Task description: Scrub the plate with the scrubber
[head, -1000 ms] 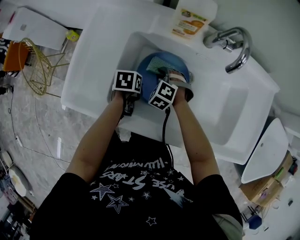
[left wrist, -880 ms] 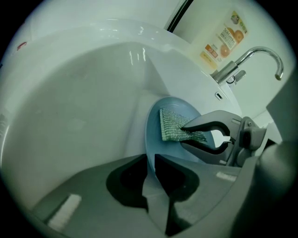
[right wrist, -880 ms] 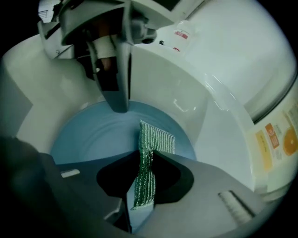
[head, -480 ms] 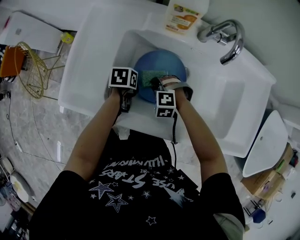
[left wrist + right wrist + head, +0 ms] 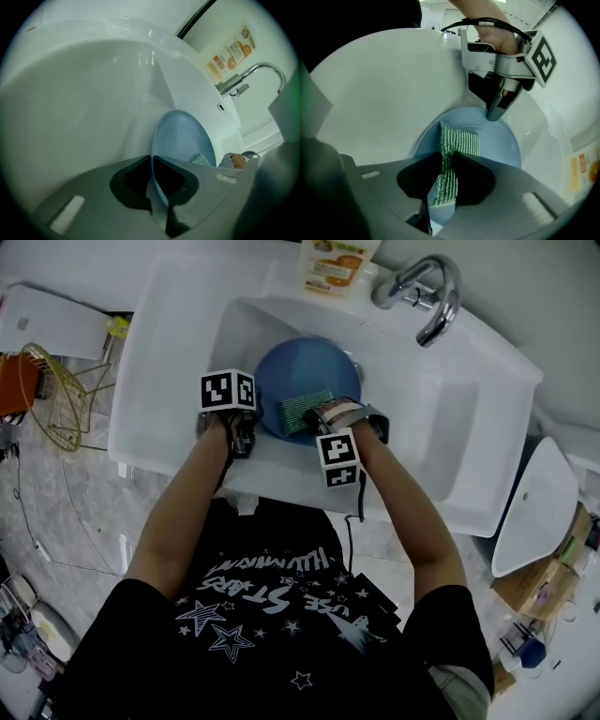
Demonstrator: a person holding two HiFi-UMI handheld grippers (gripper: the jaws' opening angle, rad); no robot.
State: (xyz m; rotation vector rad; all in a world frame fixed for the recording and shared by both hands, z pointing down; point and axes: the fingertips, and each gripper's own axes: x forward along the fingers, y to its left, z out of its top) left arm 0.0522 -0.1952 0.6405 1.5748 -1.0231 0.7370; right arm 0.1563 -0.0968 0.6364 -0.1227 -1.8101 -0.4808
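A blue plate [image 5: 309, 371] stands tilted inside the white sink [image 5: 441, 427]. My left gripper [image 5: 242, 432] is shut on the plate's near rim; the left gripper view shows the plate [image 5: 180, 140] edge-on between the closed jaws of the left gripper [image 5: 154, 187]. My right gripper [image 5: 323, 418] is shut on a green mesh scrubber [image 5: 305, 409], which lies flat against the plate's lower face. In the right gripper view the scrubber [image 5: 457, 145] runs up from the right gripper [image 5: 445, 187] onto the plate [image 5: 497, 145], with the left gripper [image 5: 499, 101] holding the far rim.
A chrome faucet [image 5: 422, 287] curves over the sink's far right corner. A soap bottle [image 5: 333, 261] with an orange label stands on the back ledge. A gold wire rack [image 5: 56, 399] sits on the floor to the left, a second white basin [image 5: 530, 512] to the right.
The scrubber in my right gripper has slid down the plate from its upper part to its lower part. The left gripper has kept its hold on the rim.
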